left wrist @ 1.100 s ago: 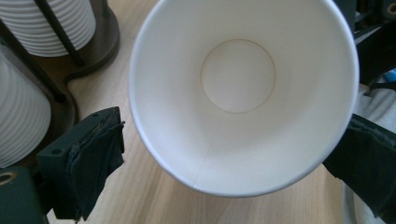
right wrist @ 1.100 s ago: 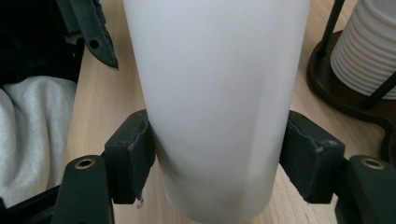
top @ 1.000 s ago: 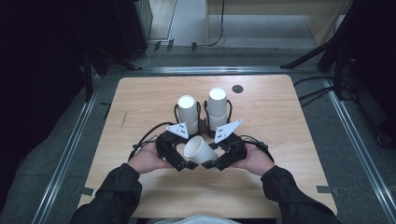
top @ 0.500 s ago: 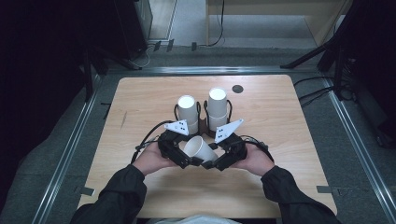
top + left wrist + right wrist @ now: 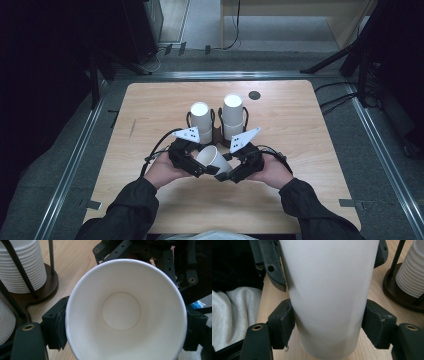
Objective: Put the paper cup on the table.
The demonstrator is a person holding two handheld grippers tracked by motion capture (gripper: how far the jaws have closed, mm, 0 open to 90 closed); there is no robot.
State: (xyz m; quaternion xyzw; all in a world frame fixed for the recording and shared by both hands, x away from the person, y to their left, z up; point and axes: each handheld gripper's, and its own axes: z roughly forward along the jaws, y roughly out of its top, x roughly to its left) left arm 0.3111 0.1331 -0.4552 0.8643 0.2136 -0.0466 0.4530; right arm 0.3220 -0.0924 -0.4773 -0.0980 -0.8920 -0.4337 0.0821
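Low on the wooden tabletop [image 5: 150, 110], your cup [image 5: 212, 158] lies tipped between both claws: right claw [image 5: 223, 176] clamped near its base, left claw [image 5: 199, 170] just closing around its rim.

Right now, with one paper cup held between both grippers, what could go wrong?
The left gripper, whose jaws have just been closing, sits at the paper cup rim and could dent it. The right gripper pads clamp the narrow base; a pull from either side may crush the cup or slip it free.

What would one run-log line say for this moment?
held: paper cup | right tool: clamped near base | left tool: closing at rim | cup stacks: behind on holder
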